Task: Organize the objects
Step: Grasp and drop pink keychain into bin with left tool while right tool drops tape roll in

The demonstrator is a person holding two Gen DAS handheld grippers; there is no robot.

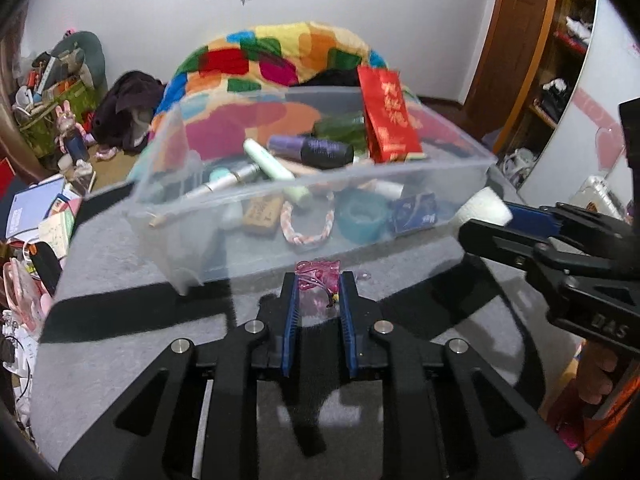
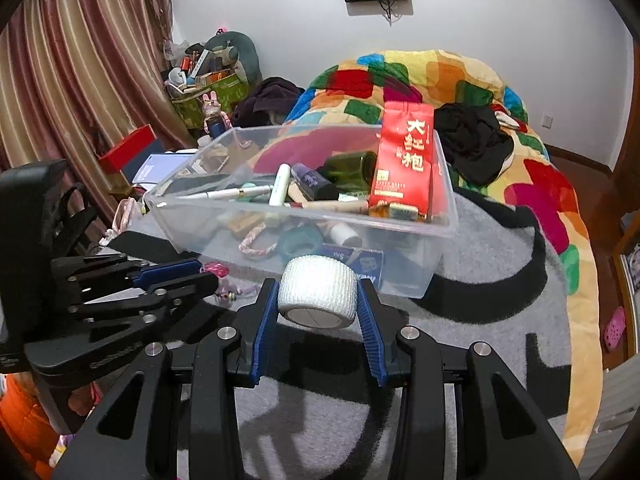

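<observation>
On a grey-and-black rug in a cluttered bedroom, the clear bin already holds most items; the right hand-held gripper clasps a white bandage roll near it; the left hand-held gripper pinches a pink trinket; both seemingly remain to go in.

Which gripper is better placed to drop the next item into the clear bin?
Right. The right gripper already grips the white bandage roll lifted just before the clear bin. The left gripper is shut on the pink hair tie, still low on the grey blanket.
</observation>
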